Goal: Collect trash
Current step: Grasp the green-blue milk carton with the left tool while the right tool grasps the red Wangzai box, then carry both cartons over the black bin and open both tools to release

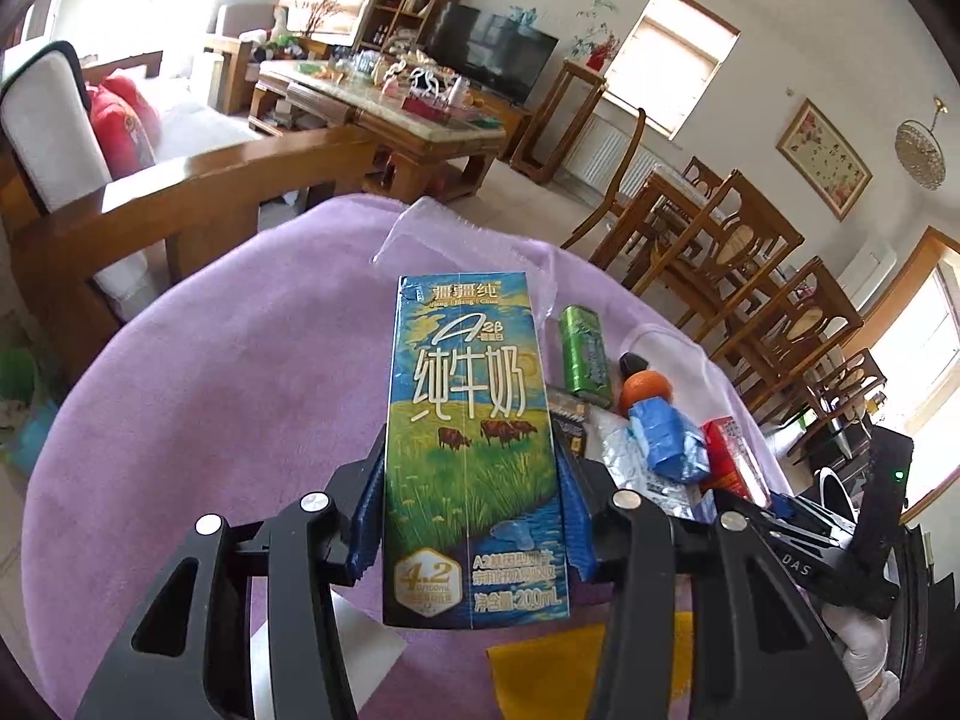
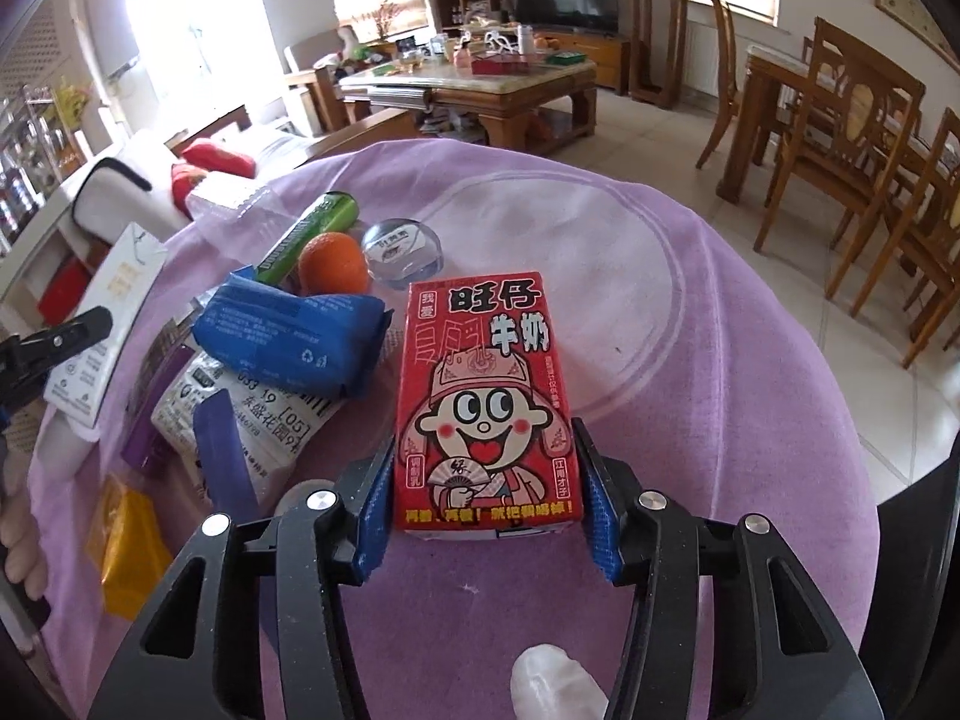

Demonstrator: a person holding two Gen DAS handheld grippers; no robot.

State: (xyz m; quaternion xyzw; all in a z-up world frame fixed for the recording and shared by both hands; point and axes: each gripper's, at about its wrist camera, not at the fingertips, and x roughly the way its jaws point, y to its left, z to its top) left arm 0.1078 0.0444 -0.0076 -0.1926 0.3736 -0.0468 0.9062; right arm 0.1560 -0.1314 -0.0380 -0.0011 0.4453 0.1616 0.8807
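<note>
My left gripper (image 1: 471, 516) is shut on a blue and green milk carton (image 1: 471, 450), held upright above the purple tablecloth (image 1: 228, 360). My right gripper (image 2: 487, 504) is shut on a red milk carton (image 2: 483, 402) over the same cloth (image 2: 720, 420); this carton also shows in the left wrist view (image 1: 732, 456). Trash lies in a pile: a green can (image 2: 312, 234), an orange (image 2: 333, 264), a blue packet (image 2: 288, 336), a white printed pouch (image 2: 252, 414), a clear plastic lid (image 2: 402, 252) and a yellow wrapper (image 2: 126, 546).
A crumpled clear bottle (image 2: 234, 204) lies at the pile's far edge. A sofa with red cushions (image 2: 210, 162) stands to the left, a wooden coffee table (image 2: 474, 84) behind, and dining chairs (image 2: 852, 138) to the right. The floor (image 2: 660, 138) is tiled.
</note>
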